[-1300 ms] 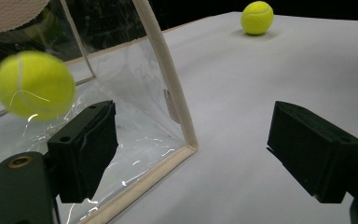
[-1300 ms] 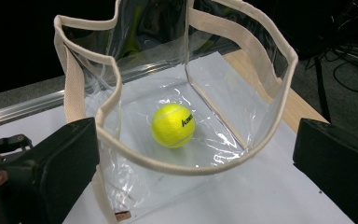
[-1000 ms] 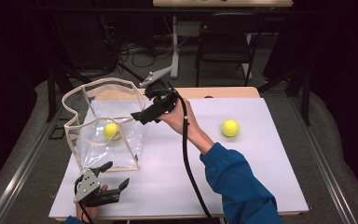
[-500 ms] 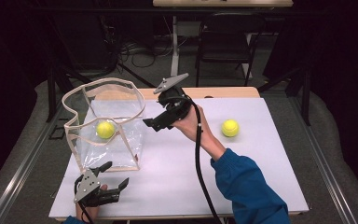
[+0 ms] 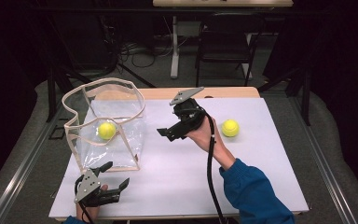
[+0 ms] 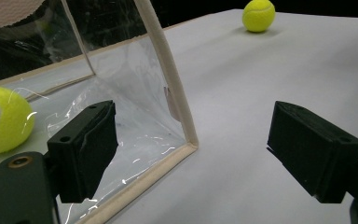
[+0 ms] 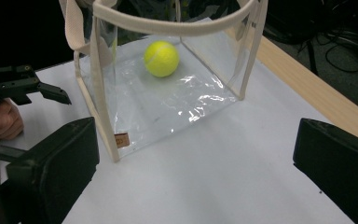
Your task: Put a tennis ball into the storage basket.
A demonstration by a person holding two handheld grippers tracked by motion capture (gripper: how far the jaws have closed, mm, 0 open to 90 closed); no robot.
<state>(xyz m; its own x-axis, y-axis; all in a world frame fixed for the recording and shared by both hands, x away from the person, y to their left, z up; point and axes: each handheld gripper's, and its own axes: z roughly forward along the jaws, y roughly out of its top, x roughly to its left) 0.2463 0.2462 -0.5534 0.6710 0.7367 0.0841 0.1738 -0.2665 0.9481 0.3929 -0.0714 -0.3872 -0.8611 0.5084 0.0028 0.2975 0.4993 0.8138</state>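
A clear plastic bag [image 5: 121, 140] with beige trim stands open on the left of the white table [image 5: 177, 182]. One yellow tennis ball [image 5: 106, 130] lies inside it. A second tennis ball [image 5: 230, 128] rests on the table to the right. My right gripper [image 5: 167, 133] is held open above the table between bag and loose ball, pointing at the bag [image 7: 168, 102] and the ball inside it [image 7: 161, 58]. My left gripper [image 5: 116, 174] sits open at the front left, just before the bag's near corner [image 6: 172, 88], with nothing between its jaws.
The far tennis ball [image 6: 258, 15] shows across open white tabletop in the left gripper view. A wooden strip [image 5: 223, 92] runs along the table's back edge. A chair [image 5: 223, 42] and cables stand on the floor beyond.
My right gripper has drawn back from the bag's mouth toward the right. The ball in the bag shifted slightly. The left gripper stayed put.
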